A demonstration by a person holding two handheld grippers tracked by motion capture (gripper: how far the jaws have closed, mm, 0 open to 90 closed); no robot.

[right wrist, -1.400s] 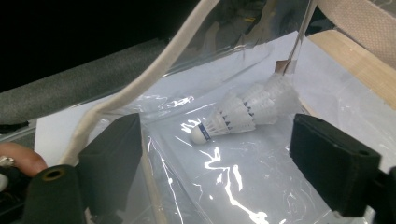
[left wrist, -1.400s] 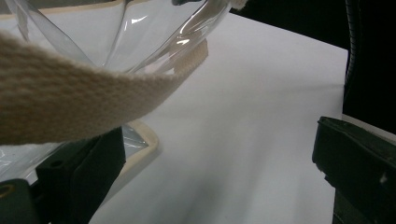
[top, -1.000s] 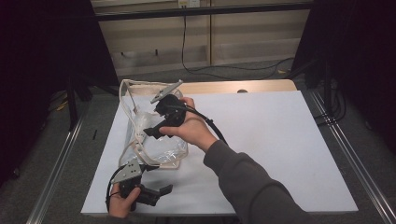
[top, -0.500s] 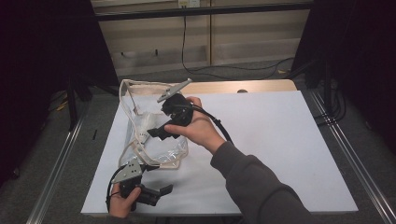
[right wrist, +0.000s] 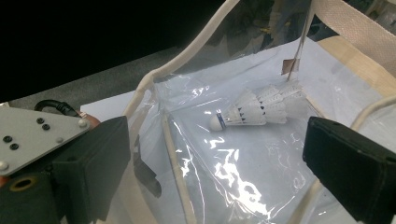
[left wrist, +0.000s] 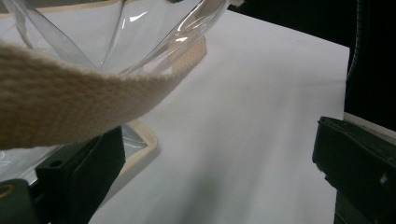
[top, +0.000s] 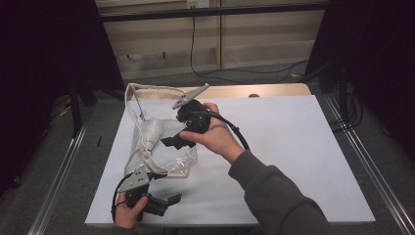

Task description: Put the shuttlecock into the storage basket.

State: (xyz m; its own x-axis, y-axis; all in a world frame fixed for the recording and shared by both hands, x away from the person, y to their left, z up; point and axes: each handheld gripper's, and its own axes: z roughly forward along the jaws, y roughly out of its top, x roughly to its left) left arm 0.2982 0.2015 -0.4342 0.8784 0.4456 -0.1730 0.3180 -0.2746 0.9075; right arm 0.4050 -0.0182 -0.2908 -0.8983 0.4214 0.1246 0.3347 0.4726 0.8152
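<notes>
Moved right tongs [top: 169,142] back off clear bag [top: 169,159], jaws just opening, nothing between. Shuttlecock [right wrist: 254,110] inside bag, left half of counter [top: 293,147]. Left tongs [top: 173,199] wide open beside bag's cloth strap [left wrist: 70,107].

A clear plastic bag [top: 161,147] with cream webbing trim and handles lay on the table's left side, mouth gaping, holding white shuttlecocks [right wrist: 254,109] lying on their sides.

No words, labels, brand names or numbers can be read anywhere. The shuttlecock [right wrist: 254,111] in the clear bag [right wrist: 243,172] carries a dark band, too small to read.
</notes>
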